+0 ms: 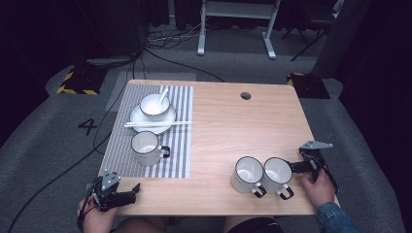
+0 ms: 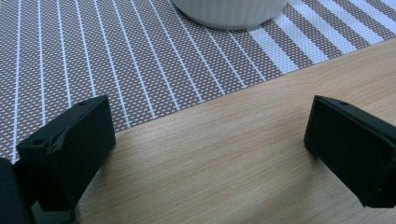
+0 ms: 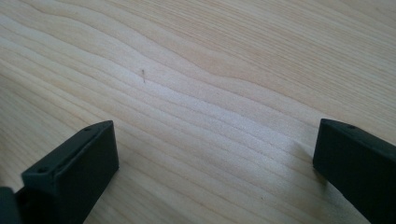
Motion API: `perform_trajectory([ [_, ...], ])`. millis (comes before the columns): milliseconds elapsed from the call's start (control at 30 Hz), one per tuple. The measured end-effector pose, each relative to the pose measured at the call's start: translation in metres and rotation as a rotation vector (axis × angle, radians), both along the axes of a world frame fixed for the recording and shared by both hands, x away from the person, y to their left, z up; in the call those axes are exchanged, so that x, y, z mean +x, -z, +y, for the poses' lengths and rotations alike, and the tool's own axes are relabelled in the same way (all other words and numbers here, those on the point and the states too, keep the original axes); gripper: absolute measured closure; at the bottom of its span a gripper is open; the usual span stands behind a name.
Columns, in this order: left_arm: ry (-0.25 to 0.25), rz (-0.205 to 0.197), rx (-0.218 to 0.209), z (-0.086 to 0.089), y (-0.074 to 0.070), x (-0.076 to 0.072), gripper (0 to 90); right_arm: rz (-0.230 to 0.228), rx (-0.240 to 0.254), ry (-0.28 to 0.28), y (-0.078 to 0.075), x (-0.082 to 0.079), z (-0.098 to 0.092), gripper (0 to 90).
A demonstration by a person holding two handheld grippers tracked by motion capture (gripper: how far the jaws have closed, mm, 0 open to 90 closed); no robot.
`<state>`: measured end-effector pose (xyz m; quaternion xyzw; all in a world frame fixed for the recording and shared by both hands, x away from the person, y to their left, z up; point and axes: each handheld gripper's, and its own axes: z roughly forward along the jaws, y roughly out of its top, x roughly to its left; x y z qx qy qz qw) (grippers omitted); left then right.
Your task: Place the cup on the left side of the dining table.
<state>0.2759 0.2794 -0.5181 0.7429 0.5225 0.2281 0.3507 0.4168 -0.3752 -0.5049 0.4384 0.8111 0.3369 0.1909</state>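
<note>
Taking the striped placemat (image 1: 145,150) as the landmark: the left gripper (image 1: 137,186) rests at the table's (image 1: 228,121) near edge, just off the mat's near left corner, its jaws wide apart over bare wood with nothing between them. On the mat's far end a white bowl (image 1: 154,105) sits on a plate (image 1: 167,121) with a spoon (image 1: 163,95) standing in it; chopsticks (image 1: 158,124) lie across the plate. Nearer on the mat stands a white mug (image 1: 145,148), empty, dark-rimmed, handle pointing right. Well right of the mat, two more white mugs (image 1: 247,174) (image 1: 276,174) stand touching, both empty, dark handles toward the person. The right gripper (image 1: 295,167) lies just beside the rightmost mug, jaws spread open over bare wood.
</note>
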Motion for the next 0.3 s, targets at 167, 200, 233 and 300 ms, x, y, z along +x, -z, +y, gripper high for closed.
perform_trajectory([
  [167,-0.019,-0.004,-0.005,-0.0016,0.0005,-0.0012,2.2,0.000,0.000,0.000,0.0000,0.0000,0.0000,0.3],
  [200,-0.022,-0.008,-0.004,-0.0018,0.0008,-0.0010,2.2,0.000,0.000,0.000,0.0000,0.0000,0.0000,0.3],
  [233,-0.022,-0.005,-0.003,-0.0018,0.0006,-0.0011,2.1,0.000,-0.001,0.000,0.0000,0.0000,0.0000,0.3],
  [300,-0.022,-0.007,-0.003,-0.0017,0.0005,-0.0007,2.2,0.000,0.000,0.000,0.0000,0.0000,0.0000,0.3],
])
